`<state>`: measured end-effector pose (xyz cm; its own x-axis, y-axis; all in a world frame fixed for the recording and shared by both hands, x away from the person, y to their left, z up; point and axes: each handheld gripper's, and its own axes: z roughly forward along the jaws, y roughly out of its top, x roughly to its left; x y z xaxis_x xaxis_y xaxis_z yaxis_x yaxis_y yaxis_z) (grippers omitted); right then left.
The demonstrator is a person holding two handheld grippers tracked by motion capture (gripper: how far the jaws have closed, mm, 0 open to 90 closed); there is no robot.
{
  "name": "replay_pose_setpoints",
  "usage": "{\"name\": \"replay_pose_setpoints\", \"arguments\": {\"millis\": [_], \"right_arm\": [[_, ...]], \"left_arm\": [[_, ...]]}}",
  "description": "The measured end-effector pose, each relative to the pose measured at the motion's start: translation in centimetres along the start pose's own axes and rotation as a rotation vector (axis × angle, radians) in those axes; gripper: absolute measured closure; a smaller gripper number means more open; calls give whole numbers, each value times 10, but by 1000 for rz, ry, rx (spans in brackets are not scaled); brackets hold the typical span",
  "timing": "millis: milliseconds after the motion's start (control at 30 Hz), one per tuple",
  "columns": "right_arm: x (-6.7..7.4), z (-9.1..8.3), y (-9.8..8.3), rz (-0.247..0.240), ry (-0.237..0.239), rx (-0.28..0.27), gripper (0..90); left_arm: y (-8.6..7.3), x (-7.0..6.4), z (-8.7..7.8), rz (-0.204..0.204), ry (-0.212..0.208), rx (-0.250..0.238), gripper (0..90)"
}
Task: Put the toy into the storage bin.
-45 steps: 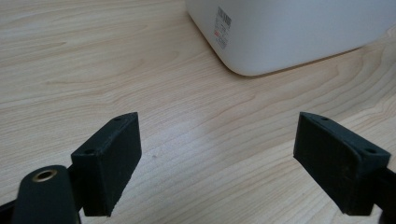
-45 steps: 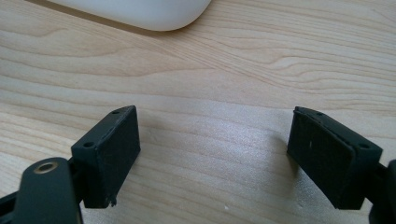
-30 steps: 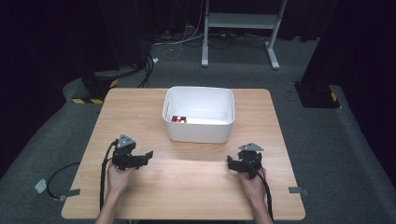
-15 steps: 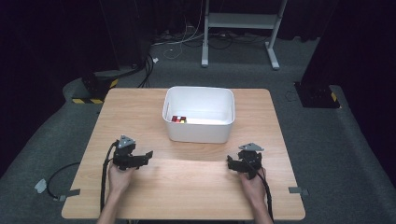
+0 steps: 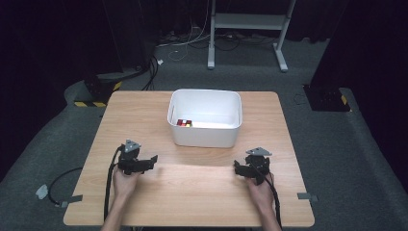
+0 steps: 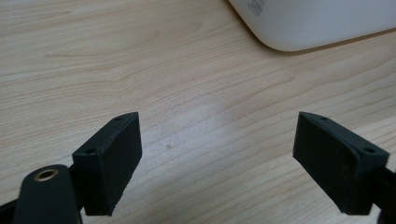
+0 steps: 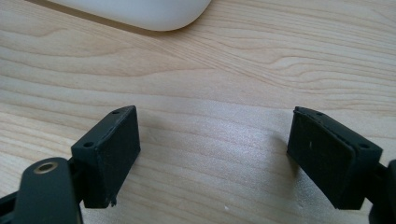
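White plastic bin [image 5: 204, 126] sits mid-table, a coloured cube [image 5: 184, 123] inside it, seen from the high view. Nearer the person than the bin, left gripper [image 5: 153, 159] and right gripper [image 5: 236, 167] rest on the wooden table [image 5: 144, 110], jaws spread wide, empty.

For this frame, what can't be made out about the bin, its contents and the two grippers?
- White bin: in the high view its near wall hides the near part of its floor, so more items may lie there.
- Coloured cube: too small in the high view to tell its pattern or whether it is one piece.
- Bin in the left gripper view and right gripper view: cut off by the top edge, interior unseen.
- Left gripper and right gripper: jaw spread too small to judge in the high view.
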<state>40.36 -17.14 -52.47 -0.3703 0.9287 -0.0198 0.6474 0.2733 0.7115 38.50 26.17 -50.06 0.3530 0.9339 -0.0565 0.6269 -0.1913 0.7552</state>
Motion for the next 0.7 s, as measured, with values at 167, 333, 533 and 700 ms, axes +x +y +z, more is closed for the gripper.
{"name": "replay_pose_setpoints", "arguments": {"millis": [167, 333, 533, 700], "right_arm": [[0, 0, 0, 0, 0, 0, 167], [0, 0, 0, 0, 0, 0, 166], [0, 0, 0, 0, 0, 0, 167], [0, 0, 0, 0, 0, 0, 166]], "left_arm": [[0, 0, 2, 0, 12, -2, 157], [-1, 1, 7, -5, 21, -1, 155], [-1, -1, 13, -1, 35, 2, 155], [-1, -2, 16, 16, 55, 13, 156]]}}
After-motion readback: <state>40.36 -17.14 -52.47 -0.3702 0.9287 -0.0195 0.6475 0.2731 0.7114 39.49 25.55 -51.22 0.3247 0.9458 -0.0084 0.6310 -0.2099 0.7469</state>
